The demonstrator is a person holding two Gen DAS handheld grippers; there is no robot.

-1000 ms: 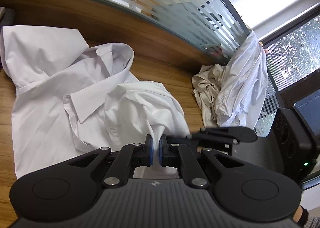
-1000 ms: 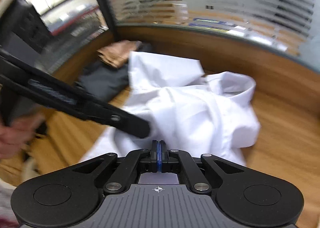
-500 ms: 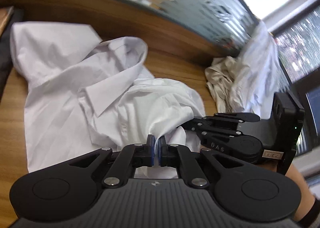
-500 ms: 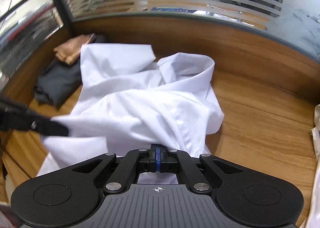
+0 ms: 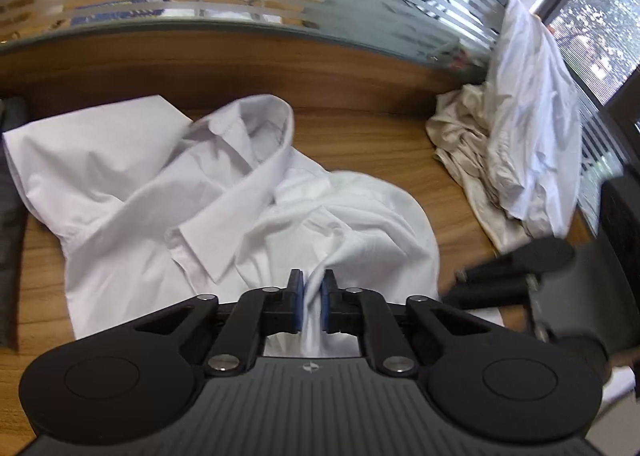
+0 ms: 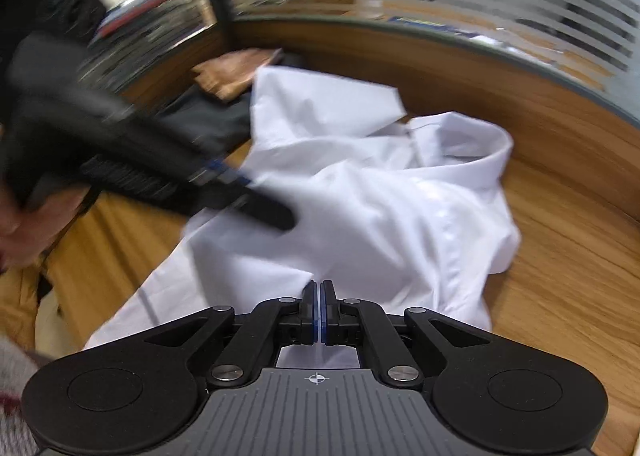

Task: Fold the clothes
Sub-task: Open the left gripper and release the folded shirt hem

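A crumpled white shirt (image 5: 132,192) lies on the wooden table (image 5: 360,136), its collar (image 5: 264,136) standing up toward the back. My left gripper (image 5: 313,280) is shut on a bunched fold at the shirt's near edge, and cloth shows between its blue pads. In the right wrist view the same shirt (image 6: 400,216) spreads ahead. My right gripper (image 6: 318,288) pinches a thin corner of its near hem, and its jaws are just opening. The left tool's black fingers (image 6: 256,208) cross above the shirt, blurred. The right tool's fingers (image 5: 520,260) show at the right of the left wrist view.
A heap of cream and white clothes (image 5: 500,160) leans against the back right corner. A dark garment (image 6: 208,120) and a tan folded one (image 6: 232,72) lie at the back left. A wooden partition with striped glass (image 5: 240,56) rims the table. A person's hand (image 6: 24,216) is at the left.
Both grippers have sunk slightly, keeping their pinches on the shirt's near edge. The left gripper has rolled. The left tool now crosses the right wrist view; the right tool has shifted toward the right edge.
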